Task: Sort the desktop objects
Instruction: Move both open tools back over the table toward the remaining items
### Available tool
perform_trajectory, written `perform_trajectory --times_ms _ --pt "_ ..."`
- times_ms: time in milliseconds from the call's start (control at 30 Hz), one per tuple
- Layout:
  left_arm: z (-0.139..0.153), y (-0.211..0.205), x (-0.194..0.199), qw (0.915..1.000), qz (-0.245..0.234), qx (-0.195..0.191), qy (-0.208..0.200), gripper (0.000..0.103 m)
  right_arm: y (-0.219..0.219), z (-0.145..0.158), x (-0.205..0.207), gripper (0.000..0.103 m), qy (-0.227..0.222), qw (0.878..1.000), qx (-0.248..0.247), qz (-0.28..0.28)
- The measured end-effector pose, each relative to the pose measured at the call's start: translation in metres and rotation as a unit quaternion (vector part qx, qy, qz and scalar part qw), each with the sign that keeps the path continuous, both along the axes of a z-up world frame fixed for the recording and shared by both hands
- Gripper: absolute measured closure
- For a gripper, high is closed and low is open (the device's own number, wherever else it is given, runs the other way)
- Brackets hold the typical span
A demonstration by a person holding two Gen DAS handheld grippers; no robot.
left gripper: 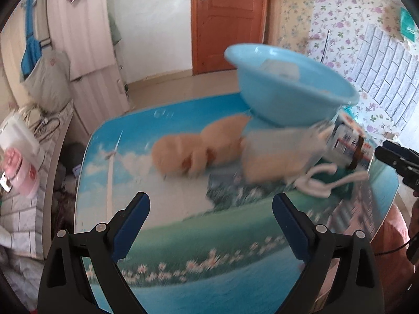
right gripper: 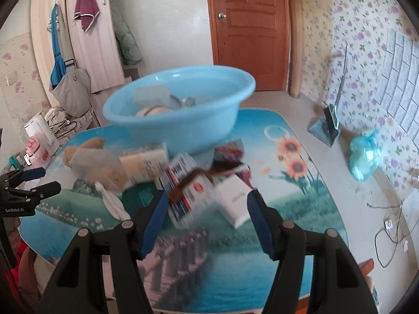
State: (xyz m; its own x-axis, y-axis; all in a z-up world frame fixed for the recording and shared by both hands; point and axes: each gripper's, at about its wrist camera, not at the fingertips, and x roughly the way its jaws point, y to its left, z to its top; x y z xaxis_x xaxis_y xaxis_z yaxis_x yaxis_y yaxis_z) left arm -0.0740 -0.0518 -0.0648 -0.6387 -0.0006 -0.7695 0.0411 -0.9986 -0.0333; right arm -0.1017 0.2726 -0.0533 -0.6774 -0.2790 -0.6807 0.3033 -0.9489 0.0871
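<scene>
Left gripper: fingers spread wide with nothing between them, hovering over a bare stretch of the table's landscape print.
Right gripper: fingers spread, hovering low over the pile; the blue-and-white box sits just ahead of the gap between the tips, apart from both pads.
Table: rounded top printed with sky, sunflowers, a footbridge and water.
Basin: light blue plastic, at the far side of the table behind the pile, already holding several items that are too blurred to name.
Blue-and-white box: printed carton with a brown band across it, lying tilted on other things, nearest the right gripper.
White box: just right of the printed carton, close to the right finger, whether touching it I cannot tell.
Plush toy: tan, lying on its side in front of the basin, well ahead of the left gripper; in the right wrist view it lies to the left of the pile.
White plastic piece: lying on a green item beside the plush toy, left of the right gripper's left finger.
Pile as a whole: crowded against the basin's base, much of it motion-blurred.
Floor: a dustpan and a knotted blue bag beyond the table's right edge.
</scene>
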Motion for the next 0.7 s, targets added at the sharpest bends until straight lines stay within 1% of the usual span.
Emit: perform_trajectory --times_ms 333,533,700 --pt "-0.017 -0.014 0.011 0.9997 0.013 -0.004 -0.021 0.008 0.012 -0.013 0.006 0.041 -0.014 1.000 0.008 -0.010" --pt "-0.025 -0.015 0.012 0.9993 0.015 -0.005 -0.034 0.008 0.017 -0.017 0.002 0.041 -0.021 1.000 0.006 -0.019" --pt "-0.028 -0.019 0.008 0.9992 0.017 -0.006 -0.036 0.008 0.023 -0.019 -0.005 0.041 -0.023 0.999 0.007 -0.029"
